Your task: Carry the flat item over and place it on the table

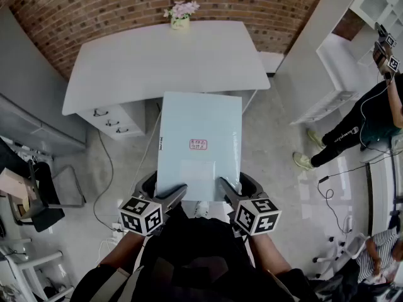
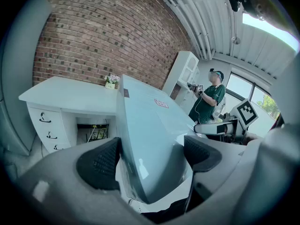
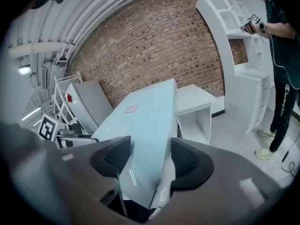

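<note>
While the flat panel hangs over the floor, just short of the far white tabletop, the left hand-held gripper and right hand-held gripper each clamp a near corner. It looks stiff, smooth and probably slippery, so holds set well apart suit it.

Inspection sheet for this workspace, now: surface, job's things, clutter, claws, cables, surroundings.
Surface: white desk, only a flower pot on it.
Job's things: pale flat panel with a red label, held in the air at the desk's front edge, not yet set down.
Clutter: flower pot at the desk's far edge.
Claws: left claw and right claw each clamped on the panel's near edge.
Cables: one cable on the floor left of the desk, another at right.
Surroundings: brick wall, white shelf unit, a person standing at right.
</note>
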Motion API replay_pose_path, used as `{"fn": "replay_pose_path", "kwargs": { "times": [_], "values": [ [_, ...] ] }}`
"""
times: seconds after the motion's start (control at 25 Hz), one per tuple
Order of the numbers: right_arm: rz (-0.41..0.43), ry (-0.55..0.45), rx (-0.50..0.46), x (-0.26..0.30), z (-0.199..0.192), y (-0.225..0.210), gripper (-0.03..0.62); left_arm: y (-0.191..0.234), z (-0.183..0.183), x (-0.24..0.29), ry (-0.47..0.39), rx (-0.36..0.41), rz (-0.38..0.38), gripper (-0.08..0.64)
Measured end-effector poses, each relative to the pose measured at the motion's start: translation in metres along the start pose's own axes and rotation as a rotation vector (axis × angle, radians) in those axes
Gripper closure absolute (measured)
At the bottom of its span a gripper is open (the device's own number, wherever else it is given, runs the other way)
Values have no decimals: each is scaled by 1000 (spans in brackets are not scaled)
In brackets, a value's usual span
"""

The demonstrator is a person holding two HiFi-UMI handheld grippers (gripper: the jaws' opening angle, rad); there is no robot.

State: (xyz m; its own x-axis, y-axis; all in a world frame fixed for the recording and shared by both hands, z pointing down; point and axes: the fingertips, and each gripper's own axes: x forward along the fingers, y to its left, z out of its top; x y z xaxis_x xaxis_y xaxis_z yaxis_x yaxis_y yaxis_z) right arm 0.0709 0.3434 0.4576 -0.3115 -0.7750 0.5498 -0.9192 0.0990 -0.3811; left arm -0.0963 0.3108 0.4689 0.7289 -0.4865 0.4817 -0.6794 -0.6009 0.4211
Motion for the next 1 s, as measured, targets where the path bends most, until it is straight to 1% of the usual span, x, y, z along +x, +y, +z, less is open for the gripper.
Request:
{"fn": "replay_pose_path", "kwargs": {
  "times": [0.56, 1.0],
  "values": [
    [0, 0, -17, 7, 5, 3, 318, 7, 2, 1, 0, -11, 1, 118],
    [0, -26, -7, 11, 16, 0, 311, 10, 14, 8, -17, -4, -9, 118]
  ]
}}
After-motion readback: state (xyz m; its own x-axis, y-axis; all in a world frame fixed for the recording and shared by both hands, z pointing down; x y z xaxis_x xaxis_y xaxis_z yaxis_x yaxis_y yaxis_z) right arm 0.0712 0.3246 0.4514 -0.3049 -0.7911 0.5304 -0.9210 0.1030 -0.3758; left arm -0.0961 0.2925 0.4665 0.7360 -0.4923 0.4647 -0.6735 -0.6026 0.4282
